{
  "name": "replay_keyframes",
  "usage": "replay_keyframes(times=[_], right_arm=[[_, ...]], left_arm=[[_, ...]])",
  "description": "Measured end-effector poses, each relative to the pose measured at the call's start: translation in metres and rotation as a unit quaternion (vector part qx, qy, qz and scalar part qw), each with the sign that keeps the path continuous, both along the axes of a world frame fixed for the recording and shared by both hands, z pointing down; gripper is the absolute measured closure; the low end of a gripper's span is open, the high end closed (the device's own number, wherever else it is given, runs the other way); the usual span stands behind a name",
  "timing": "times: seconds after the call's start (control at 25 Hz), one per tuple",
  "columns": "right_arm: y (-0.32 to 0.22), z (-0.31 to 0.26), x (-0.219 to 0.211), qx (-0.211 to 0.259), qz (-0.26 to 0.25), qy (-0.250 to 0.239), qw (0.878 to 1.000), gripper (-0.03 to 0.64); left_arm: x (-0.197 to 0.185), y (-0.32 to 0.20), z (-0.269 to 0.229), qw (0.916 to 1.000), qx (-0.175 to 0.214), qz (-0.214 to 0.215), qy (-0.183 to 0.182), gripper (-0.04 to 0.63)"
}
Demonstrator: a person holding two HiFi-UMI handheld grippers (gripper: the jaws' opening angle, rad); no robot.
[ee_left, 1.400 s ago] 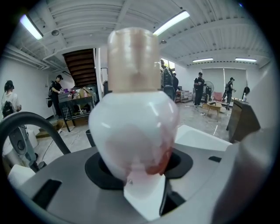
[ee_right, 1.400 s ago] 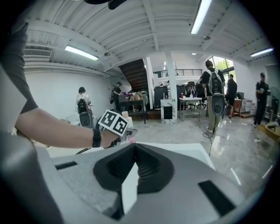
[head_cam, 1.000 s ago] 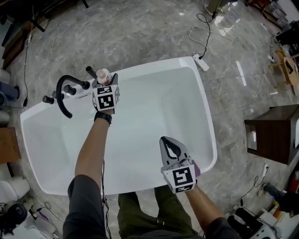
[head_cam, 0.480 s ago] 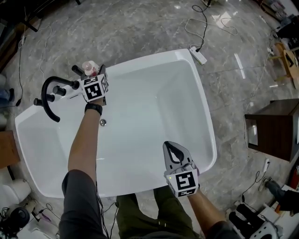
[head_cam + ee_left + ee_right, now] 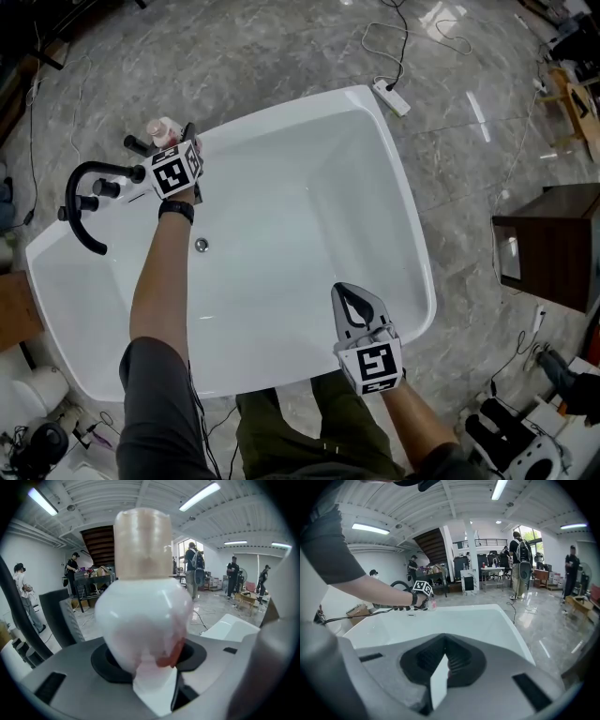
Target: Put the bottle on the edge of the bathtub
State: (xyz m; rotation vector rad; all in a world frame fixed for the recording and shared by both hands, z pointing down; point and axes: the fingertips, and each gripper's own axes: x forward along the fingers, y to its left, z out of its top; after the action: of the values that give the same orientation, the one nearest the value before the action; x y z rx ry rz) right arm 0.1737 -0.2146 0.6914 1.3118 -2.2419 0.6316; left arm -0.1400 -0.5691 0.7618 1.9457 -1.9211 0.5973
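Observation:
A white bottle (image 5: 161,129) with a pinkish cap is upright in my left gripper (image 5: 169,141), which is shut on it over the far left rim of the white bathtub (image 5: 412,225). I cannot tell whether it touches the rim. In the left gripper view the bottle (image 5: 143,616) fills the middle, pressed between the grey jaws of that gripper (image 5: 150,677). My right gripper (image 5: 349,298) hovers over the tub's near right part, shut and empty. In the right gripper view its jaws (image 5: 443,667) meet, and the left gripper (image 5: 423,588) shows far off.
A black curved faucet (image 5: 82,202) with knobs stands on the rim just left of the bottle. A drain (image 5: 201,246) lies in the tub floor. A power strip (image 5: 391,97) and cables lie on the marble floor beyond; a dark cabinet (image 5: 553,258) stands to the right. People stand far off.
My left gripper has carried the bottle a little farther out over the far rim, next to the faucet knobs. The right gripper has hardly moved.

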Motion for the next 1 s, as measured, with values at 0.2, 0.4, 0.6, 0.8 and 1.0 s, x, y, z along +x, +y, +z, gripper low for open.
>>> replay_keyframes(times=[0.2,0.4,0.6,0.8,1.0], right_arm=[[0.003,0.006,0.006,-0.006,0.004,0.001,1.000,0.615],[0.003,0.012,0.007,-0.008,0.005,0.002,1.000,0.615],[0.003,0.013,0.004,-0.008,0.004,-0.001,1.000,0.615],[0.003,0.009,-0.001,-0.006,-0.002,-0.002,1.000,0.615],[0.001,0.007,-0.010,-0.003,0.003,-0.009,1.000,0.615]], left_arm=[[0.003,-0.001,0.008,1.0000,0.003,0.000,-0.003,0.372],[0.001,-0.005,0.008,0.9998,0.019,0.000,0.003,0.370],[0.002,-0.005,0.009,0.9997,0.021,0.012,-0.003,0.362],[0.007,0.004,0.017,0.9995,0.007,0.030,-0.004,0.312],[0.007,0.018,0.019,0.9990,-0.001,0.044,0.001,0.281]])
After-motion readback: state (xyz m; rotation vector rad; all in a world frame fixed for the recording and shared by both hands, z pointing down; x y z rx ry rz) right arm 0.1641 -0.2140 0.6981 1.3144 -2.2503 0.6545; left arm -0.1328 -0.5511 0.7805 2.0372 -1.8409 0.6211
